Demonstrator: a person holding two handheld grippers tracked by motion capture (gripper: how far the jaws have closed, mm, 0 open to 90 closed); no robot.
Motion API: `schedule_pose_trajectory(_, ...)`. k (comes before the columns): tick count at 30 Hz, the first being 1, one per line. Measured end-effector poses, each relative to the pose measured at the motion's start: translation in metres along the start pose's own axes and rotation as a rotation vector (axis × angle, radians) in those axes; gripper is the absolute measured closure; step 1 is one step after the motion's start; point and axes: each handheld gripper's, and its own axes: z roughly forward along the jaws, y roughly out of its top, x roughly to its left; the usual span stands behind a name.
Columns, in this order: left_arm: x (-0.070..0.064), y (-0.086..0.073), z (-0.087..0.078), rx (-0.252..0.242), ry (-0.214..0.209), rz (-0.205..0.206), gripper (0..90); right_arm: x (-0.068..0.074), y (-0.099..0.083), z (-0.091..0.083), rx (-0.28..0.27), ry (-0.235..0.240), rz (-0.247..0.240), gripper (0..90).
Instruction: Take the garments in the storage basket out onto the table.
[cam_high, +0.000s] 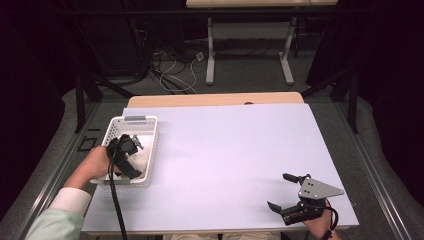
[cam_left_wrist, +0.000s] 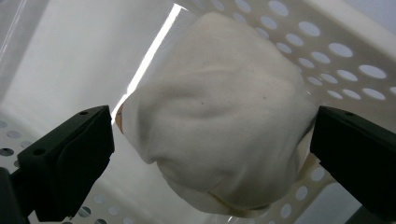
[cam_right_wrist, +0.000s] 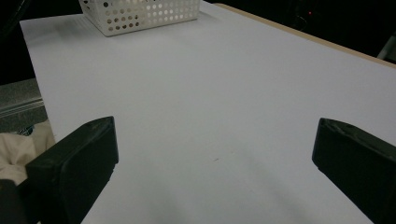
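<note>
Basket (cam_high: 150, 131): white, perforated, at the table's (cam_high: 225, 150) left side.
Cloth (cam_left_wrist: 215, 121): white bundle inside the basket, lying between the left fingers.
Left gripper (cam_high: 125, 152): lowered into the basket, fingers (cam_left_wrist: 70, 158) spread either side of the cloth, not clamping it.
Right gripper (cam_high: 286, 192): near the table's front right corner, fingers (cam_right_wrist: 79, 163) spread wide over bare surface.

From my feed I see a pale lavender-white table top (cam_high: 235, 150) with a strip of light wood (cam_high: 215, 99) along its far edge. Beyond it stands a second desk (cam_high: 250, 4) on white legs, with loose cables (cam_high: 172, 70) tangled on the grey floor (cam_high: 250, 85) beneath. Dark frame bars (cam_high: 80, 100) flank the table, and the surrounding room is black and unlit.
</note>
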Motion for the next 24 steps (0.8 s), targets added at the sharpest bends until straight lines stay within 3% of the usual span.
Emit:
schedule_pose_trajectory(13, 0.002, -0.001, 0.010, 0.050, 0.000, -0.023, 0.5, 0.000, 0.000, 0.000, 0.002, 0.000, 0.001, 0.0)
schedule_pose_trajectory(24, 0.005, 0.000, 0.018, 0.093, -0.021, -0.022, 14.4, 0.000, 0.000, 0.000, 0.005, 0.007, 0.003, 0.0)
